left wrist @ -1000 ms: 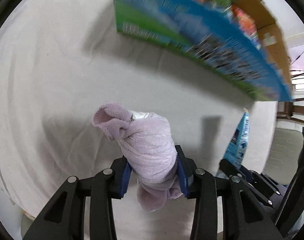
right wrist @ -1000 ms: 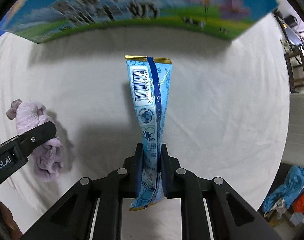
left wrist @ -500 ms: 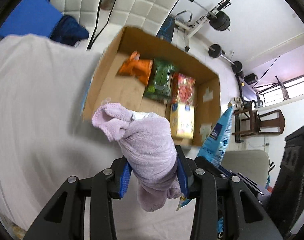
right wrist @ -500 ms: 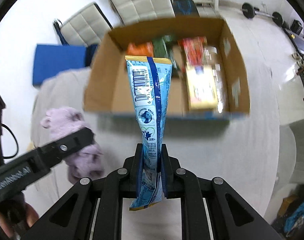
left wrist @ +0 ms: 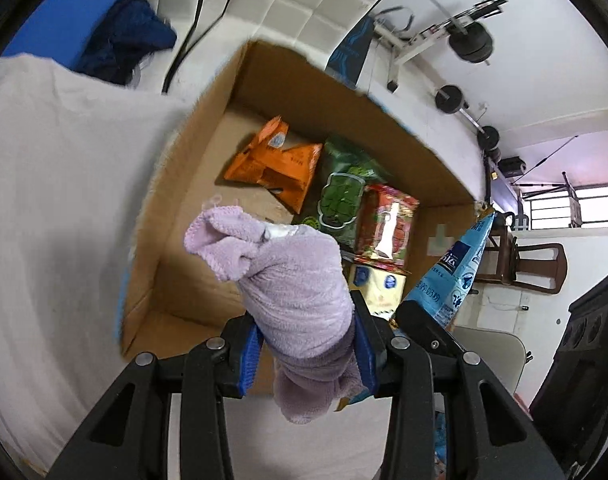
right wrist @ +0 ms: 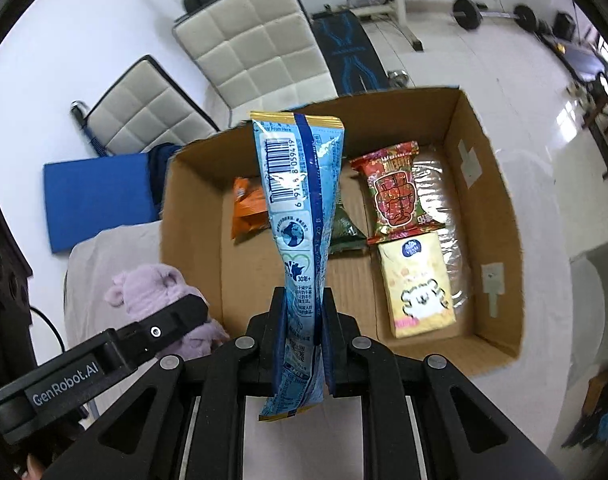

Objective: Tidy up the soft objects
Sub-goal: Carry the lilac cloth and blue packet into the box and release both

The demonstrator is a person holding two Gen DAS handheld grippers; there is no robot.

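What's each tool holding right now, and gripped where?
Left tool: purple plush toy, clamped around its lower middle. Right tool: blue snack pouch, pinched near its lower end.

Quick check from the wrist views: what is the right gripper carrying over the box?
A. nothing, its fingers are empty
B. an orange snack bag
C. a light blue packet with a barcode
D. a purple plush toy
C: the right gripper is clamped on the light blue packet above the cardboard box; the purple plush toy sits in the left gripper.
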